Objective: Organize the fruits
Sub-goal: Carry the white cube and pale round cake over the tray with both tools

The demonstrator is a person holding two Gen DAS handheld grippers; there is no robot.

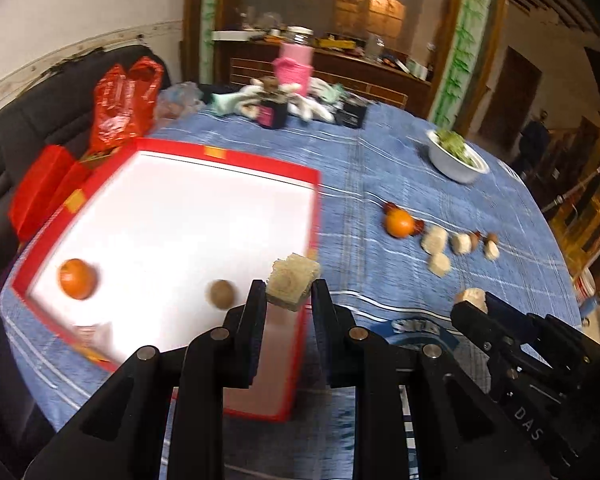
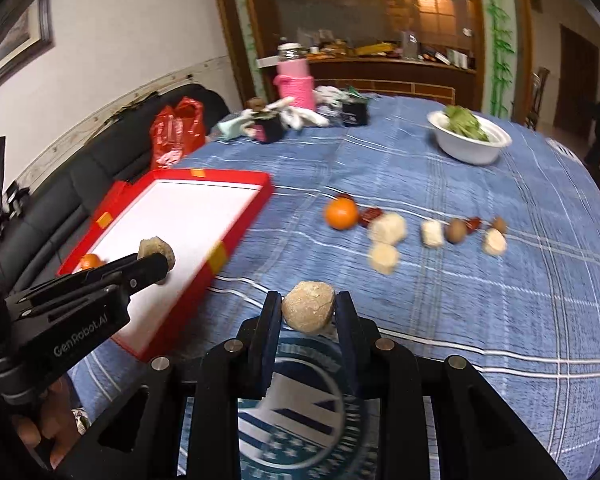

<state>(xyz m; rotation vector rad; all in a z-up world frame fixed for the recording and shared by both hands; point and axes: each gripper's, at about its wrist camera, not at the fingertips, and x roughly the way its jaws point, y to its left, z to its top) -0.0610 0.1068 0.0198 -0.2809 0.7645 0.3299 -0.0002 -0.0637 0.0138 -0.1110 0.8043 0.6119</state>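
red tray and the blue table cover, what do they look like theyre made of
Red tray: probably cardboard, a thin-walled box lid with straight folded rims, orange tape patches and a smooth white lining. Blue table cover: woven fabric by the look, matte, with white check lines and soft creases.

Near corner of red tray (image 1: pixel 236 160) hidden behind left gripper (image 1: pixel 289 285); smeared by blur. Small dark pieces beside orange (image 2: pixel 341 213) mid-tablecloth (image 2: pixel 500 320) too blurred to identify.

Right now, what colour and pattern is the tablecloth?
Blue with thin white plaid lines, clearest in the right wrist view: tablecloth.
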